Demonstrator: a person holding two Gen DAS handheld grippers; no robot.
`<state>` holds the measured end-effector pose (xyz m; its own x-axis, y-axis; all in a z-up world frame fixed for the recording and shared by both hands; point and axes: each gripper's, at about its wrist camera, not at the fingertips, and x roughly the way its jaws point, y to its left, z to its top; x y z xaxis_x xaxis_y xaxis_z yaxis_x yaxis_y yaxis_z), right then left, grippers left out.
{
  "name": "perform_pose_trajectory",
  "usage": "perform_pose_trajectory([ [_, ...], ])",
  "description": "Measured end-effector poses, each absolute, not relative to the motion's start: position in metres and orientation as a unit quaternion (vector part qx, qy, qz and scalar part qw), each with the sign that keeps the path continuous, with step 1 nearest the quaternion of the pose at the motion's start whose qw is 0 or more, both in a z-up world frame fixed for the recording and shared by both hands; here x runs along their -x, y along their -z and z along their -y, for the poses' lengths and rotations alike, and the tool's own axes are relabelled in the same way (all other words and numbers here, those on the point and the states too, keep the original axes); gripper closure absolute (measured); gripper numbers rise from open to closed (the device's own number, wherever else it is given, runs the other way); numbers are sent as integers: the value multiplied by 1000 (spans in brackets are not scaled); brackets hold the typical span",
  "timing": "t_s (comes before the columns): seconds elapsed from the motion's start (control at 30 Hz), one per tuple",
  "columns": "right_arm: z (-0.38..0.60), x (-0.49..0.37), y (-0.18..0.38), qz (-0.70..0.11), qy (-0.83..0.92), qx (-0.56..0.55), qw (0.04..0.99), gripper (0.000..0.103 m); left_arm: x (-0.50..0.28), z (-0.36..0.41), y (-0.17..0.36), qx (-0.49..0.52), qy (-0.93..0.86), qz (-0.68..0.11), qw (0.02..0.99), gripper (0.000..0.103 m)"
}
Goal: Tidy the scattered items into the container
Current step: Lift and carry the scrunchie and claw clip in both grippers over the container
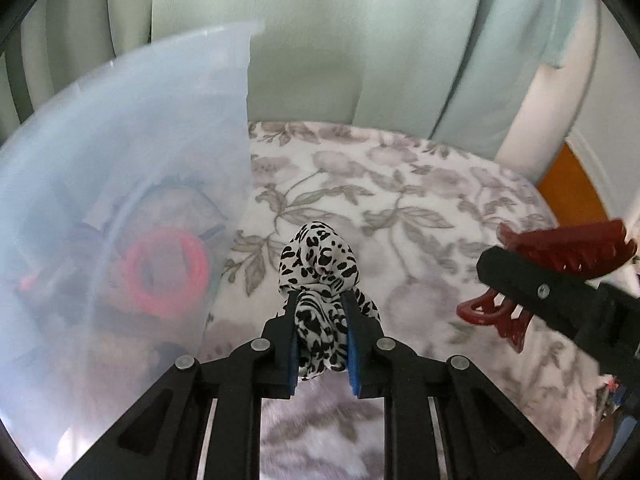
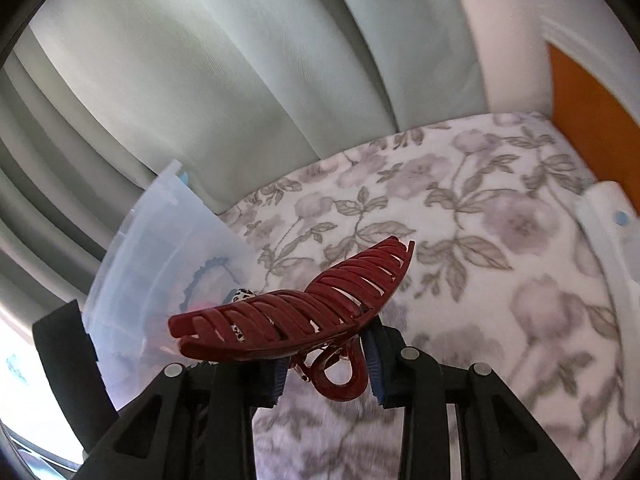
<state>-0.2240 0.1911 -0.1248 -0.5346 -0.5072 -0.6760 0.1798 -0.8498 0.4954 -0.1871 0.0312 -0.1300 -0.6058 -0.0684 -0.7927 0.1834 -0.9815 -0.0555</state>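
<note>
My left gripper (image 1: 322, 332) is shut on a black-and-white leopard-print scrunchie (image 1: 320, 276) and holds it above the floral cloth, just right of a translucent plastic container (image 1: 120, 168). Through the container's wall I see a pink coil hair tie (image 1: 164, 274) and other dark items. My right gripper (image 2: 328, 364) is shut on a dark red claw hair clip (image 2: 292, 312), held in the air right of the container (image 2: 160, 248). The clip (image 1: 560, 252) and the right gripper also show at the right in the left wrist view.
A floral cloth (image 2: 460, 208) covers the surface. Pale green curtains (image 1: 340, 40) hang behind it. A white lid or tray edge (image 2: 608, 232) lies at the right. An orange panel (image 2: 588, 112) stands at the far right.
</note>
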Motion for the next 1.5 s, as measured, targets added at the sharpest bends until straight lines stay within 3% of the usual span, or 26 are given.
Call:
perform_pose_trajectory([
  [0.73, -220, 85, -39, 211, 909, -291, 213, 68, 69, -44, -49, -291, 954, -67, 24, 83],
  [1.5, -168, 39, -101, 166, 920, -226, 273, 68, 5, 25, -110, -209, 969, -108, 69, 83],
])
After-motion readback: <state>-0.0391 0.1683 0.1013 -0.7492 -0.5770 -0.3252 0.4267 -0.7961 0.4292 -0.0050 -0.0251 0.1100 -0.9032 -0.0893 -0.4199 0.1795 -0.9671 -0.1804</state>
